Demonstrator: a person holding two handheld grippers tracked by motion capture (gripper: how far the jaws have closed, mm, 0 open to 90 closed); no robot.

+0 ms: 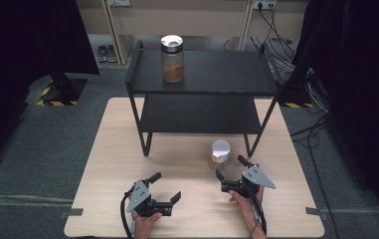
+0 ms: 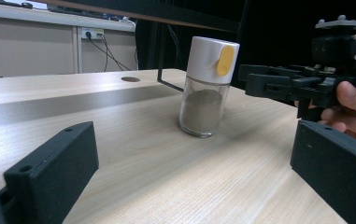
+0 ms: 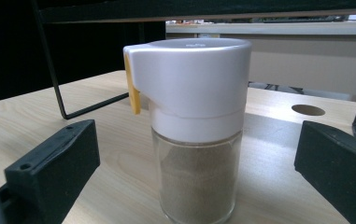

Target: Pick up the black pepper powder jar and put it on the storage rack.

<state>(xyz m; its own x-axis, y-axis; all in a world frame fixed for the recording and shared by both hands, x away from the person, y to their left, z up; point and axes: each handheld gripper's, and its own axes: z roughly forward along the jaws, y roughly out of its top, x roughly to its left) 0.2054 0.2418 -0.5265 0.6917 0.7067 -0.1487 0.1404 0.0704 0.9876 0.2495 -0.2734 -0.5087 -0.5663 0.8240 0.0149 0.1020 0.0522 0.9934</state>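
Note:
A small glass shaker (image 1: 220,153) with a white cap and a yellow tab stands on the wooden table (image 1: 112,149), holding brownish powder. In the right gripper view the shaker (image 3: 196,126) stands close, between the two black jaws without touching them. My right gripper (image 1: 230,168) is open just in front of it. My left gripper (image 1: 165,187) is open near the table's front edge, with nothing between its jaws. In the left gripper view the shaker (image 2: 207,86) stands farther off, with the right gripper (image 2: 278,86) beside it.
A black two-level metal shelf (image 1: 202,79) stands at the back of the table. On its top level is a tall glass jar (image 1: 172,59) with a silver lid and brown contents. Cables lie on the floor at the right.

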